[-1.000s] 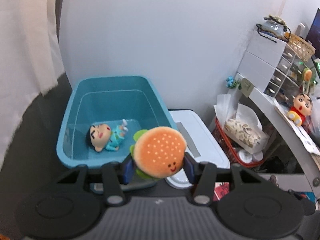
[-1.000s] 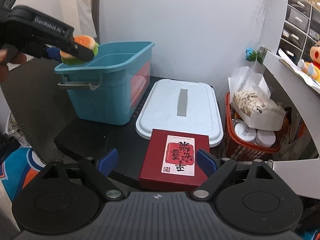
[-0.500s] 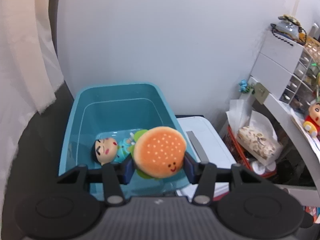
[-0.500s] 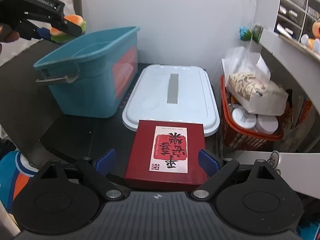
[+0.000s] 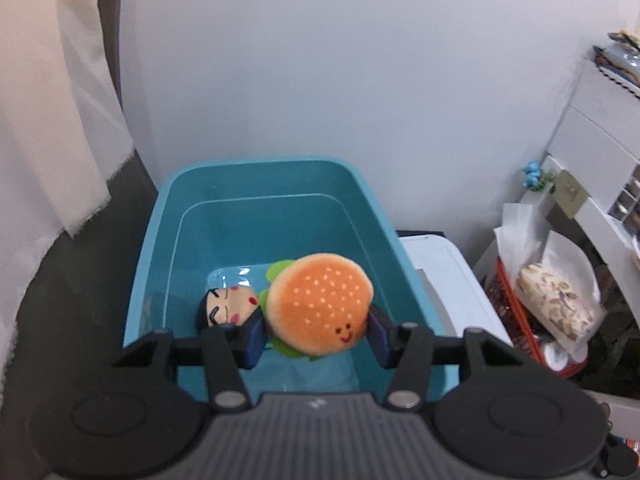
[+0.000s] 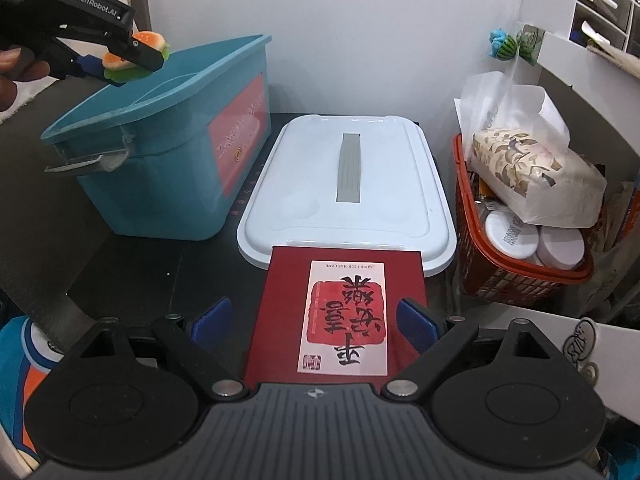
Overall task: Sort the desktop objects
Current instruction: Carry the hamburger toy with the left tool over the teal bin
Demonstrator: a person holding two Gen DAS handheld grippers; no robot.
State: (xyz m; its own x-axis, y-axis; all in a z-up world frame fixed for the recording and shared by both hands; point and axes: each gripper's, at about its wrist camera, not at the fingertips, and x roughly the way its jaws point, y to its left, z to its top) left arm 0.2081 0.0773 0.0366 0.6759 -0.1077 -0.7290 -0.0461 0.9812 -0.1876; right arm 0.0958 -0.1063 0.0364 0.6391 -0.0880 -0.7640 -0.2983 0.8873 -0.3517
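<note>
My left gripper (image 5: 316, 336) is shut on an orange plush burger (image 5: 320, 308) with a smiling face. It hangs over the inside of the blue bin (image 5: 260, 164). A small doll (image 5: 228, 306) lies on the bin's floor just behind the burger. From the right wrist view, the left gripper (image 6: 132, 60) holds the burger (image 6: 150, 40) above the near corner of the bin (image 6: 168, 148). My right gripper (image 6: 314, 324) is open, its blue pads on either side of a red box (image 6: 340, 312) with a white label. A gap shows at the left pad.
A white bin lid (image 6: 348, 184) lies flat between the bin and a red basket (image 6: 500, 280), partly under the red box. The basket holds a tissue pack (image 6: 532, 172) and white jars. White drawers and a shelf stand at the right. A hand (image 6: 12, 72) grips the left tool.
The left gripper carried the burger forward from the bin's right front corner to over its inside. The right gripper came closer and lower, so the red box now lies between its pads.
</note>
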